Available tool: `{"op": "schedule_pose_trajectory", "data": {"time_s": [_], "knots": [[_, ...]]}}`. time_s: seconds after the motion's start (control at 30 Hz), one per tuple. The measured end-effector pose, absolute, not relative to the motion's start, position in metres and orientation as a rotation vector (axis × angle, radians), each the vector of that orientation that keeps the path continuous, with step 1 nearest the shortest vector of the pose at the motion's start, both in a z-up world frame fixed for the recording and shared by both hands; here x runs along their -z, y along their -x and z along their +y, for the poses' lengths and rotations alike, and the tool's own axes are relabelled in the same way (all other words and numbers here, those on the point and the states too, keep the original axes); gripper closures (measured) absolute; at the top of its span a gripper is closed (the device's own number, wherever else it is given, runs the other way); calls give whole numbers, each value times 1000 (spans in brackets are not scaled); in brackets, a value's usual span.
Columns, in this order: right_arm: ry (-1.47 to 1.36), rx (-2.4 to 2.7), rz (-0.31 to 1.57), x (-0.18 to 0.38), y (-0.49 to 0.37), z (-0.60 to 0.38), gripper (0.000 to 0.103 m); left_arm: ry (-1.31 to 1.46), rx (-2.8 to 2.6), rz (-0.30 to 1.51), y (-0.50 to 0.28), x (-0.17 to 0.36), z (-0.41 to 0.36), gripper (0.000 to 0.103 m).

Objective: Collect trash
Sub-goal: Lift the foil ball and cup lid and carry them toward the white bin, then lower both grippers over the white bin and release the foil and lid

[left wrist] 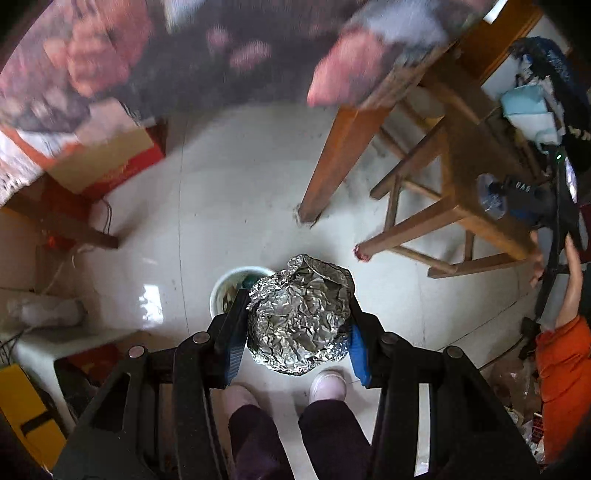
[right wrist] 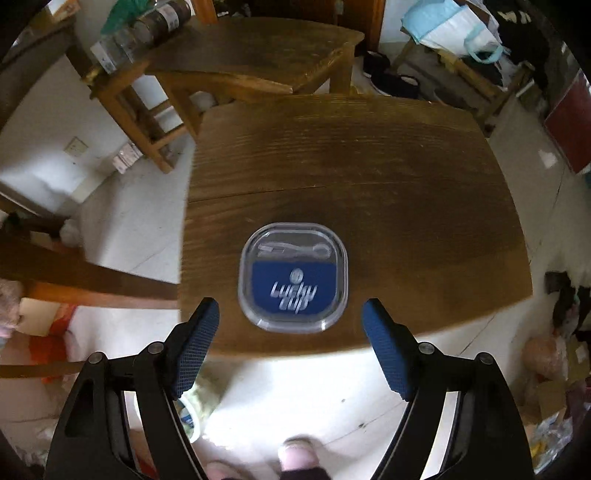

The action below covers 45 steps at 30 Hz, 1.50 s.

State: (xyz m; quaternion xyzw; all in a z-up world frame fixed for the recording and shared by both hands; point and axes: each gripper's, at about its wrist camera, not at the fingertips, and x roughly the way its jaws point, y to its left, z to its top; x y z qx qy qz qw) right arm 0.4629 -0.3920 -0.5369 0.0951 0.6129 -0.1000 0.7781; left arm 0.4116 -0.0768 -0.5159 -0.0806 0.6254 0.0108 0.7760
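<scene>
In the left wrist view my left gripper (left wrist: 295, 314) is shut on a crumpled ball of aluminium foil (left wrist: 299, 314), its blue pads pressing both sides. Under the foil, on the floor, stands a white bin (left wrist: 226, 286) with scraps inside, partly hidden by the foil. In the right wrist view my right gripper (right wrist: 291, 317) is open and points down at a clear square plastic lid (right wrist: 293, 277) with a blue "Lucky cup" label. The lid lies flat near the front edge of a wooden stool top (right wrist: 351, 177). It sits just beyond the fingertips, and the pads do not touch it.
Wooden table legs (left wrist: 332, 155) and a wooden stool (left wrist: 461, 192) stand on the pale tiled floor to the right of the bin. A person's feet (left wrist: 327, 384) are below the foil. A red box (left wrist: 107, 162) lies at left. Another wooden table (right wrist: 258, 55) and bags (right wrist: 454, 29) lie beyond the stool top.
</scene>
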Motion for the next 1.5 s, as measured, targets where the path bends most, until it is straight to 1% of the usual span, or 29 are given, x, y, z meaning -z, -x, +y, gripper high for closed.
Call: {"op": "schedule_pose_trajectory", "data": {"time_s": [0.23,0.5,0.63,0.77,0.9,1.1,1.23,1.33,1.43,1.5], "knots": [[-70,209,1282,554,-462,-383,29,210,-67,1391,-414,549,-70,56],[-42,173,1185,541,-442,-370,32,231,-89,1400,-409,575,-56,56],[-47,82,1183,533,-423,-340,32,258,-90,1397,-404,585,-44,56],[-81,-43,1214,534,-400,-294,32,318,-98,1396,-394,604,-24,56],[-125,-152,1282,548,-370,-246,31,419,-103,1428,-381,644,-4,56],[-86,-342,1362,593,-334,-161,31,418,-130,1480,-370,707,7,56],[-58,-449,1405,629,-327,-122,31,502,-94,1492,-362,737,19,56],[-68,-531,1422,642,-329,-113,29,542,-85,1517,-358,752,25,51],[-69,-570,1480,654,-330,-107,29,582,-94,1524,-355,761,31,43],[-90,-578,1518,659,-333,-109,29,607,-90,1510,-352,760,33,42]]}}
